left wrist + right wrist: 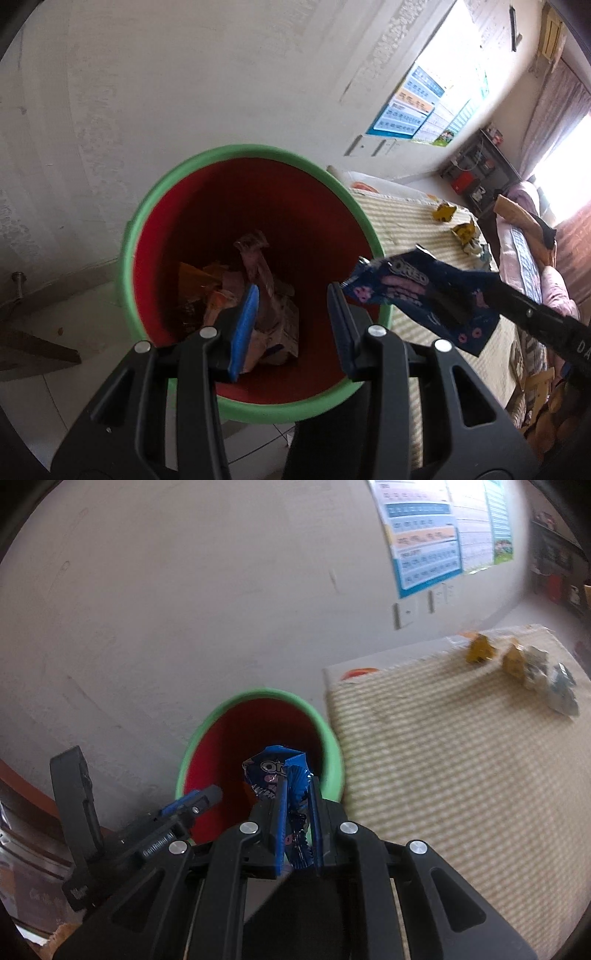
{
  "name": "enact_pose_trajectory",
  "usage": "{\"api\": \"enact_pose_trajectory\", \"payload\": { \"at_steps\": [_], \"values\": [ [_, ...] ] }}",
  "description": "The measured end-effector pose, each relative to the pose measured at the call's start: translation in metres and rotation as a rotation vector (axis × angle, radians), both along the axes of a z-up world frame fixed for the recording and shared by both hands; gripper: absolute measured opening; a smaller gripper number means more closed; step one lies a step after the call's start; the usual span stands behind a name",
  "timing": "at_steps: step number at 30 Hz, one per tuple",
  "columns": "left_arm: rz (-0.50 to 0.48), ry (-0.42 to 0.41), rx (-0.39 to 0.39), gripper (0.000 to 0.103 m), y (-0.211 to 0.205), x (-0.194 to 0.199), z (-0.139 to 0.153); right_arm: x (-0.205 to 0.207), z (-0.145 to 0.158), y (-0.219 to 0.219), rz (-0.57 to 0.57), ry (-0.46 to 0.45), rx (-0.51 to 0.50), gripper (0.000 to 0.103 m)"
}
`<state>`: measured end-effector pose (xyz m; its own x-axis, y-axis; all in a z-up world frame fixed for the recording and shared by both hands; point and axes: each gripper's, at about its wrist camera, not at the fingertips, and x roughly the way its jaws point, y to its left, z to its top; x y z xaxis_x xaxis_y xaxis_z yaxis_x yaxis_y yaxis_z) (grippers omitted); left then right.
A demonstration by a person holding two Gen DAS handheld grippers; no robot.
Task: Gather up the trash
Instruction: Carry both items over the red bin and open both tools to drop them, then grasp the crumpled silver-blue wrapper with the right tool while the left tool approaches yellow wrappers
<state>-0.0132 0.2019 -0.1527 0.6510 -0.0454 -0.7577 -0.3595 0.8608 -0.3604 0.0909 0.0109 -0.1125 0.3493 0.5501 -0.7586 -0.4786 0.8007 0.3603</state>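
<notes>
Right gripper (297, 812): jaws clamped on Oreo wrapper (275, 771), above bin (332, 753) mouth. Left gripper (291, 317): jaws apart, empty. Wrappers (258, 302) binned below; crumpled wrappers (517, 664) remain on mat (443, 757), far right.

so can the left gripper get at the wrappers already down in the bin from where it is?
Probably yes. The left gripper is open, empty, and aimed into the bin mouth above the trash pile. The Oreo wrapper in the right gripper sits off at the rim's side.
</notes>
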Motion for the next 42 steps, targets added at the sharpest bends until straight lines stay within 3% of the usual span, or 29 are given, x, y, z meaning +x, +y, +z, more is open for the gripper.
{"api": "enact_pose_trajectory", "payload": {
  "at_steps": [4, 6, 8, 13, 15, 25, 29, 39, 42],
  "values": [
    [0.042, 0.002, 0.002, 0.038, 0.010, -0.006, -0.001, 0.006, 0.002, 0.016, 0.020, 0.004, 0.031, 0.014],
    [0.061, 0.014, -0.003, 0.046, 0.014, -0.009, -0.004, 0.009, 0.003, 0.019, 0.021, 0.010, 0.045, 0.016],
    [0.068, 0.022, -0.006, 0.048, 0.016, -0.010, -0.006, 0.012, 0.003, 0.018, 0.016, 0.010, 0.061, 0.035],
    [0.059, 0.035, -0.005, 0.049, 0.013, -0.008, -0.009, 0.028, 0.000, -0.011, -0.057, -0.010, 0.037, 0.039],
    [0.051, 0.035, -0.004, 0.050, 0.009, -0.007, -0.008, 0.039, -0.003, -0.035, -0.115, -0.015, 0.004, 0.039],
    [0.003, 0.059, 0.009, 0.050, -0.012, 0.008, -0.009, 0.157, -0.019, -0.210, -0.622, -0.092, -0.167, 0.048],
    [-0.012, 0.079, 0.025, 0.050, -0.020, 0.012, -0.010, 0.197, -0.036, -0.246, -0.716, -0.026, -0.183, 0.048],
    [-0.021, 0.120, 0.060, 0.050, -0.028, 0.019, -0.013, 0.252, -0.086, -0.255, -0.717, 0.135, -0.156, 0.053],
    [-0.030, 0.126, 0.069, 0.050, -0.031, 0.021, -0.013, 0.256, -0.090, -0.257, -0.713, 0.145, -0.157, 0.048]
  ]
}}
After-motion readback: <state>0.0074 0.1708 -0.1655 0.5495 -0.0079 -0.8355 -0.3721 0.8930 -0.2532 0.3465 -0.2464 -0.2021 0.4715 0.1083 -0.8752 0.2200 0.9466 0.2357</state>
